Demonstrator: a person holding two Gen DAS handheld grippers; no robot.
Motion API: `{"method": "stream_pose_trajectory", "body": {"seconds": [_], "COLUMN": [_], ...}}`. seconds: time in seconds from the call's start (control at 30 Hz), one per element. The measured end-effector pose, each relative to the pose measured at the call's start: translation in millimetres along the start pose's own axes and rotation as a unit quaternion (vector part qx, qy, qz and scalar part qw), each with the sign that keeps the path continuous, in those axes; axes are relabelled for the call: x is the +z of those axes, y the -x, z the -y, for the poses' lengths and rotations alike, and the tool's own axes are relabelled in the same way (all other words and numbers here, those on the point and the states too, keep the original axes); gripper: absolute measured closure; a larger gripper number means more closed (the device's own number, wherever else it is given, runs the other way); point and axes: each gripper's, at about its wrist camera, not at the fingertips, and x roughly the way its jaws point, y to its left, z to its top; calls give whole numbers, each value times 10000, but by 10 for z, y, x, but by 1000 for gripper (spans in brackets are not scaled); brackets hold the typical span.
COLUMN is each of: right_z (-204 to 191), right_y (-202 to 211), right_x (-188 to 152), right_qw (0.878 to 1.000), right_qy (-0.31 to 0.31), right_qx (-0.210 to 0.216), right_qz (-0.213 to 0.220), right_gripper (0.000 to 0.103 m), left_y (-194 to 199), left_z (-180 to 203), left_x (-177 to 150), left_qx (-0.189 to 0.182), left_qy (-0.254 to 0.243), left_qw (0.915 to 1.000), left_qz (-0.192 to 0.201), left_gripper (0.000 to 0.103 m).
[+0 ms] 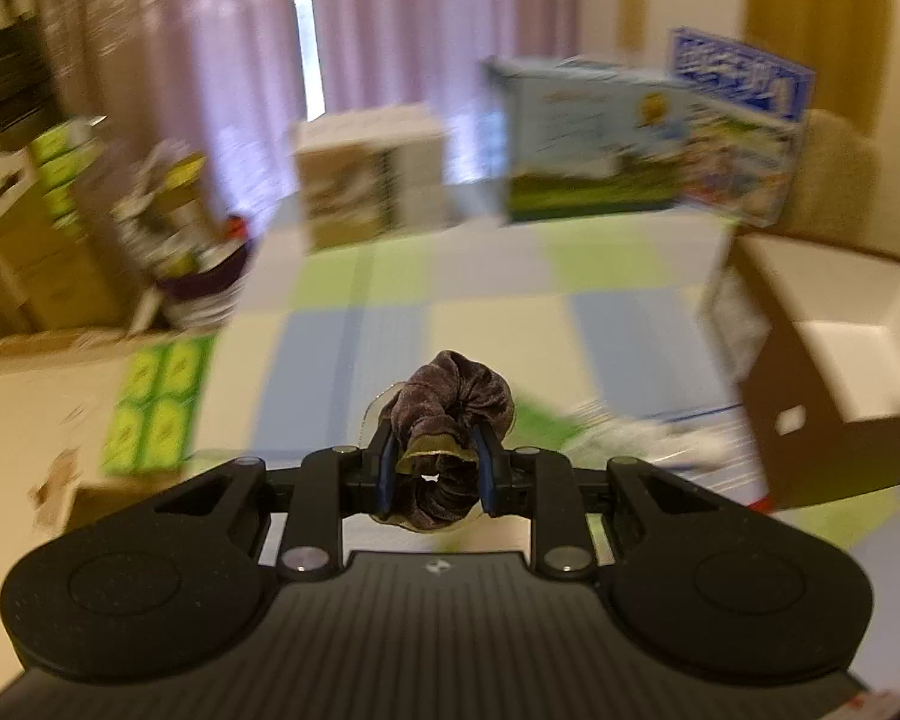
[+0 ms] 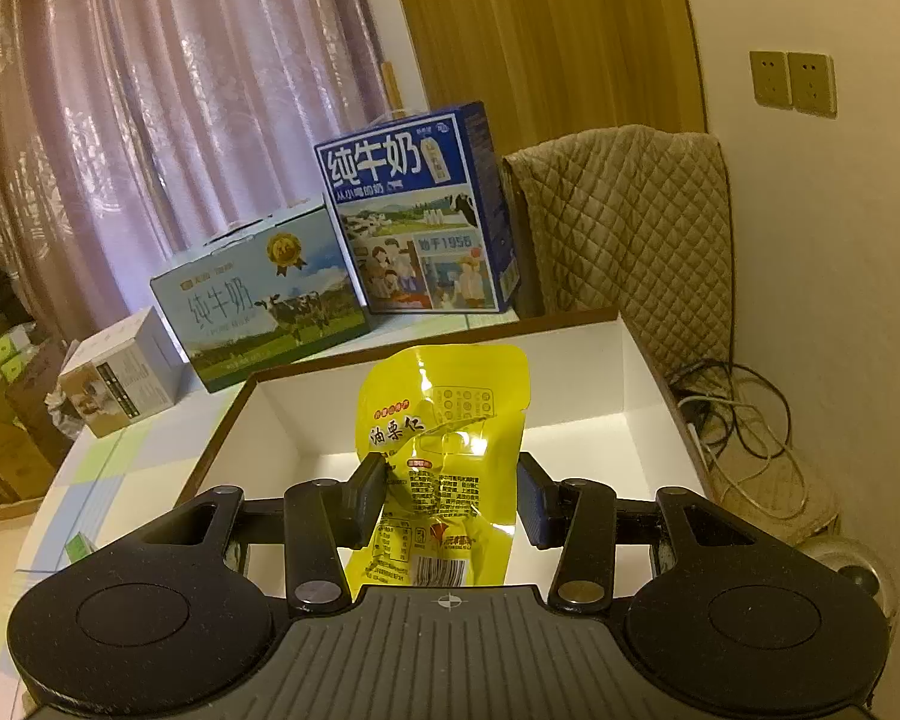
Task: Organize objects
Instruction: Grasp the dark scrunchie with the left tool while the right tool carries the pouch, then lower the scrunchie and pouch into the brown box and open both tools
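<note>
Pink curtains (image 2: 168,120) hang behind a checkered mat (image 1: 450,312). Over the white-lined box (image 2: 570,378), a yellow snack packet (image 2: 444,456) sits between the right gripper's (image 2: 453,495) jaws, apparently parted; it could drop askew. A velvet scrunchie (image 1: 444,414) is pinched by the left gripper (image 1: 435,468); it could slip out.

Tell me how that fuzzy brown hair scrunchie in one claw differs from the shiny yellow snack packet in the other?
The brown velvet scrunchie is soft, bunched and plain; the glossy yellow snack packet is flat, crinkled and printed with text and a barcode. The scrunchie is squeezed tight in the left claw above the checked mat; the packet sits between the right claw's wider-set fingers, over the white-lined open box. Both are off the floor.
</note>
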Motion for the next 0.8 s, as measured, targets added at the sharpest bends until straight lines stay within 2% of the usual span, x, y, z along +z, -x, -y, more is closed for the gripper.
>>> {"method": "stream_pose_trajectory", "body": {"seconds": [0.2,0.4,0.57,0.8], "right_z": [54,115,188,289], "right_y": [-33,-102,-191,-339], "right_x": [48,53,44,-16], "right_qw": [9999,9997,9995,9989], "right_qy": [54,110,79,56], "right_qx": [86,156,230,284], "right_qz": [-63,-127,-196,-362], "right_gripper": [61,61,61,61], "left_y": [28,-109,-266,-502], "left_z": [841,1679,2241,2753], "left_x": [334,485,528,514], "left_qx": [-788,-1399,-1610,-1703], "left_qy": [-321,-523,-688,-804], "left_qw": [9962,9887,9845,9813], "left_qz": [208,110,-80,-395], "left_gripper": [81,81,81,81]}}
